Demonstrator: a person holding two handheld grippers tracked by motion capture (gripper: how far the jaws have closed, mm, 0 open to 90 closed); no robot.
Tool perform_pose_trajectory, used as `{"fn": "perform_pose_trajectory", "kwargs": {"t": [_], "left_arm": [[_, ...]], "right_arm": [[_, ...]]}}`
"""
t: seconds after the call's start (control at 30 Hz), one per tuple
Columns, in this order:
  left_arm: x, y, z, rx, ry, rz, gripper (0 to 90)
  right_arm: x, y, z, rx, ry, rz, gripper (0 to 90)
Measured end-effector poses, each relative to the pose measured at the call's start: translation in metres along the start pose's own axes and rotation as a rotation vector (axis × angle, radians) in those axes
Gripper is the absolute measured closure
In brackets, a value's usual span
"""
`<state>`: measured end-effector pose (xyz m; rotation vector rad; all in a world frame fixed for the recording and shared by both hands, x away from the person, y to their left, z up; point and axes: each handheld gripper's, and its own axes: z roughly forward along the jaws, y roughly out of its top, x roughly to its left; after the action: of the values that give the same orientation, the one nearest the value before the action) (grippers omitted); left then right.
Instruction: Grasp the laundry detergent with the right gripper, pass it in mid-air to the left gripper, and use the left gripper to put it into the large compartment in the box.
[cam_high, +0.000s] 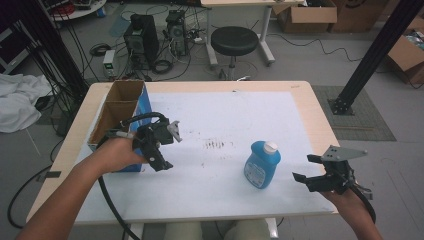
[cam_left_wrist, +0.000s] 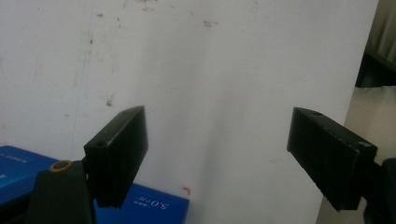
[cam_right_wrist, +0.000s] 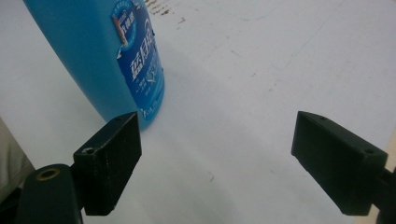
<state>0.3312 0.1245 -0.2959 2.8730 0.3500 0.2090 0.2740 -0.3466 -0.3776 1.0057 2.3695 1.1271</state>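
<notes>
At the lower right of the high view the right gripper (cam_high: 306, 170) sits in a hand over the near edge of the white sheet (cam_high: 225, 125) that covers the table (cam_high: 305, 107); its jaws point toward the middle of the frame and stand wide apart with nothing between them. In the right gripper view the same two black jaws are spread to either side of bare white sheet, and the blue bottle (cam_right_wrist: 100, 56) rises just beyond the left jaw at the upper left of the frame, apart from it. In the high view that blue bottle (cam_high: 261, 164) stands upright right of centre, low in the frame, with its white cap (cam_high: 270, 147) on, near the right gripper but not touching it. At the left of the frame the left gripper (cam_high: 165, 152) is held in the other hand, pointing down at the sheet; in the left gripper view its jaws also gape wide and hold nothing. Just behind that hand stands a blue cardboard box (cam_high: 117, 117), open at the top and split into two compartments; no contents show in either. Farther back, beyond the table, a black stool (cam_high: 234, 42) stands on the floor.
</notes>
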Motion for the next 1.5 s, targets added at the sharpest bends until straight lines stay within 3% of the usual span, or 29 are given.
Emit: {"fn": "perform_pose_trajectory", "kwargs": {"t": [0.27, 0.63, 1.1, 1.5], "left_arm": [[0.0, 0.0, 0.001, 0.001, 0.002, 0.001, 21.0], [0.0, 0.0, 0.001, 0.004, 0.0, 0.002, 21.0], [0.0, 0.0, 0.003, 0.003, -0.001, 0.003, 21.0], [0.001, -0.001, 0.003, 0.002, 0.003, 0.0, 20.9]], "right_arm": [[0.008, -0.003, -0.001, -0.055, -0.021, 0.001, 15.5], [0.025, -0.009, 0.001, -0.147, -0.042, 0.054, 15.1], [0.045, -0.007, 0.001, -0.208, -0.065, 0.076, 15.1], [0.064, -0.002, 0.004, -0.253, -0.057, 0.071, 14.9]]}}
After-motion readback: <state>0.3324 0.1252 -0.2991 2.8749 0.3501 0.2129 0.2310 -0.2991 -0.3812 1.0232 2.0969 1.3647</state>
